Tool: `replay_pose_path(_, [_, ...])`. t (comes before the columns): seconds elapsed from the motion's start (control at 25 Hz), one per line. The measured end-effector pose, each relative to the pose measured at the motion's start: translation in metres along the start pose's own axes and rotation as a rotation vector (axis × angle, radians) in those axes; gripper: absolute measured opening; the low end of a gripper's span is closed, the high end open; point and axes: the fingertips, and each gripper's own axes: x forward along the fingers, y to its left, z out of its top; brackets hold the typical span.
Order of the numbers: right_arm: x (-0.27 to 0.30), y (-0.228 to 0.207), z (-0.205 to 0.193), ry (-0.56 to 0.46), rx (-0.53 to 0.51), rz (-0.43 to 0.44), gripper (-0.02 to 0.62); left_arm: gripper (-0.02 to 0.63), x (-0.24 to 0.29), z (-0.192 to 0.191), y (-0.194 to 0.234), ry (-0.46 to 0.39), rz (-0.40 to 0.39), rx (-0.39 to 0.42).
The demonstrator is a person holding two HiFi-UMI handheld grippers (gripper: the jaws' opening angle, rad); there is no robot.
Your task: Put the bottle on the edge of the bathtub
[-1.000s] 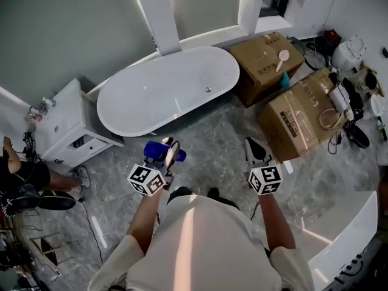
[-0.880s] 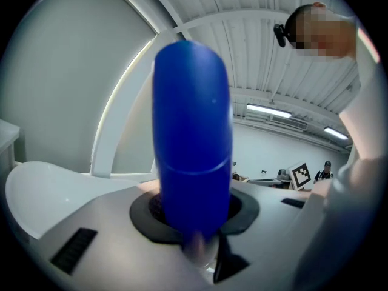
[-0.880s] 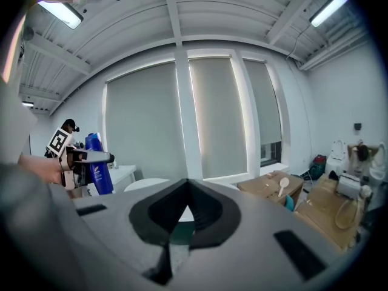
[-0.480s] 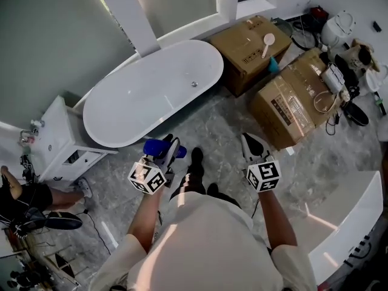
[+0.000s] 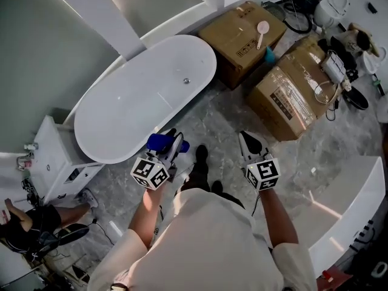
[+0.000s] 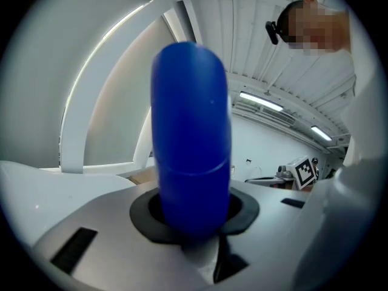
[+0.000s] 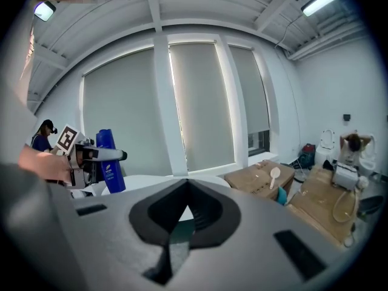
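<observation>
A blue bottle (image 5: 161, 142) stands upright between the jaws of my left gripper (image 5: 172, 145), which is shut on it. Seen from the left gripper view, the bottle (image 6: 191, 138) fills the middle, rising out of the left gripper (image 6: 194, 220). It hangs over the floor just off the near rim of the white bathtub (image 5: 139, 102). My right gripper (image 5: 247, 143) hovers over the marble floor to the right, its jaws together with nothing between them. The right gripper view shows the right gripper (image 7: 185, 190) and, at the left, the bottle (image 7: 110, 160) before the tub (image 7: 151, 180).
Two cardboard boxes (image 5: 242, 32) (image 5: 291, 93) stand right of the tub, with a white spoon (image 5: 262, 29) on the far one. A white cabinet (image 5: 54, 156) sits at the tub's left end. A seated person (image 5: 24, 235) is at the lower left. A white counter (image 5: 351, 217) curves at the lower right.
The view has swung, so the tub now lies more to the left and slanted. A shoe has stepped forward between the grippers. The left gripper still holds the bottle.
</observation>
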Motion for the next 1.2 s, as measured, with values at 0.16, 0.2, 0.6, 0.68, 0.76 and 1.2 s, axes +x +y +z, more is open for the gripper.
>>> replay_pose_path(0.16, [0.038, -0.013, 0.002, 0.028, 0.021, -0.01, 0.002, 0.101, 0.034, 0.006, 0.029, 0.036, -0.025, 0.003])
replay_pose_path(0.2, [0.048, -0.016, 0.004, 0.034, 0.021, -0.012, 0.002, 0.101, 0.042, 0.009, 0.035, 0.041, -0.032, 0.007])
replay_pose_path(0.6, [0.119, -0.036, 0.02, 0.077, 0.004, -0.047, 0.002, 0.101, 0.101, 0.023, 0.091, 0.079, -0.078, -0.006])
replay_pose_path(0.68, [0.13, -0.04, 0.021, 0.085, 0.006, -0.052, 0.002, 0.101, 0.11, 0.024, 0.1, 0.084, -0.081, -0.01])
replay_pose_path(0.76, [0.139, -0.042, 0.021, 0.095, 0.003, -0.053, 0.002, 0.101, 0.117, 0.025, 0.107, 0.091, -0.083, -0.01])
replay_pose_path(1.2, [0.178, -0.057, 0.019, 0.143, -0.007, -0.019, 0.002, 0.101, 0.142, 0.023, 0.139, 0.107, -0.046, 0.0])
